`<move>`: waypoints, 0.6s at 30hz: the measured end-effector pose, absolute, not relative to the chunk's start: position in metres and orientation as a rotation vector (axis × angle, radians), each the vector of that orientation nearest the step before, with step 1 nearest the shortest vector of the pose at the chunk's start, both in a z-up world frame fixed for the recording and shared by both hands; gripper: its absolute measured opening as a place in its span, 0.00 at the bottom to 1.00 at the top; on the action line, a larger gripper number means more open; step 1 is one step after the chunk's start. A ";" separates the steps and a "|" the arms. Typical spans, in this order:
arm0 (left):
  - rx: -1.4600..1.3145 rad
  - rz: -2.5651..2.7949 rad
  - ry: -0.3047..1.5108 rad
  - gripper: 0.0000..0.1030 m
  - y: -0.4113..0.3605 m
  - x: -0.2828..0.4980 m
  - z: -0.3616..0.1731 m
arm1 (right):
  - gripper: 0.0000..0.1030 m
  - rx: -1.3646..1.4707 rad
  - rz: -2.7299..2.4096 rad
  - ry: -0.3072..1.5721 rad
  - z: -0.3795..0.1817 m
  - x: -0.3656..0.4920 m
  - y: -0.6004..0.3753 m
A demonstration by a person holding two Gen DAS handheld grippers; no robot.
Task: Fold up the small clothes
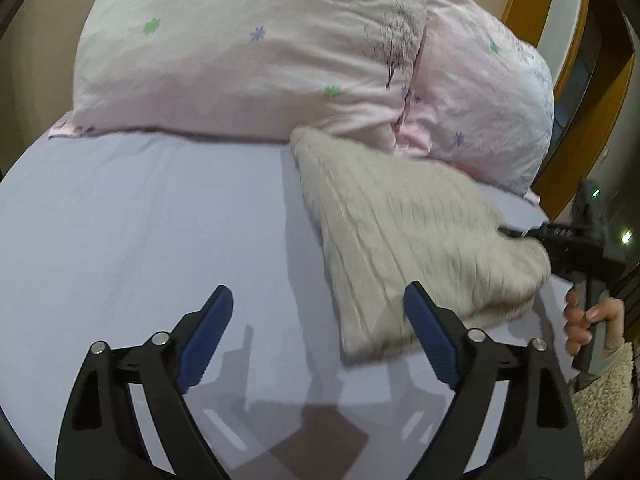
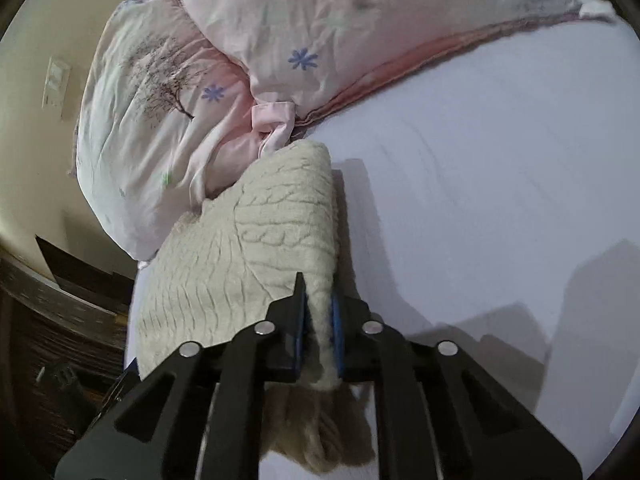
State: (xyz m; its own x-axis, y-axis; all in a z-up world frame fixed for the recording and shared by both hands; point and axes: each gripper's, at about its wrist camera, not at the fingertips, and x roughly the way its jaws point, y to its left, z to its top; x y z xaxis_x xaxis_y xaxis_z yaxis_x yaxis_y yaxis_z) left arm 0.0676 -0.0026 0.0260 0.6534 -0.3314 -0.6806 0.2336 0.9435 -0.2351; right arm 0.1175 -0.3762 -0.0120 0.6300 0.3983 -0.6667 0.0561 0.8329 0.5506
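Blue-padded, the right gripper [image 2: 319, 316] pinches a doubled edge of the cream knit garment [image 2: 256, 248], which lies on the bed [image 2: 500, 160] against the pink pillows [image 2: 168, 92]. Beside the knit, the left gripper [image 1: 318, 334] hangs spread and empty. Likely soft, light and floppy, it should sag from one hold, so take an edge or corner.

Both wrist cameras look close and low across the lavender bedsheet [image 1: 140, 220] toward twelve o'clock, sharing the cream cable-knit garment [image 1: 400, 240] and pink floral pillows [image 1: 248, 52].
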 end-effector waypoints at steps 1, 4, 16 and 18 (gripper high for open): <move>-0.125 -0.319 0.804 0.91 -0.002 0.063 0.024 | 0.24 0.543 0.205 0.854 -0.005 0.110 -0.376; -0.057 -0.279 0.822 0.99 -0.008 0.048 0.016 | 0.59 0.498 0.245 0.745 0.015 0.069 -0.376; 0.094 -0.182 0.946 0.99 -0.043 0.049 -0.012 | 0.98 0.061 0.104 0.888 -0.005 0.016 -0.298; 0.100 -0.171 0.939 0.99 -0.046 0.049 -0.013 | 0.98 0.045 0.110 0.934 -0.020 0.025 -0.286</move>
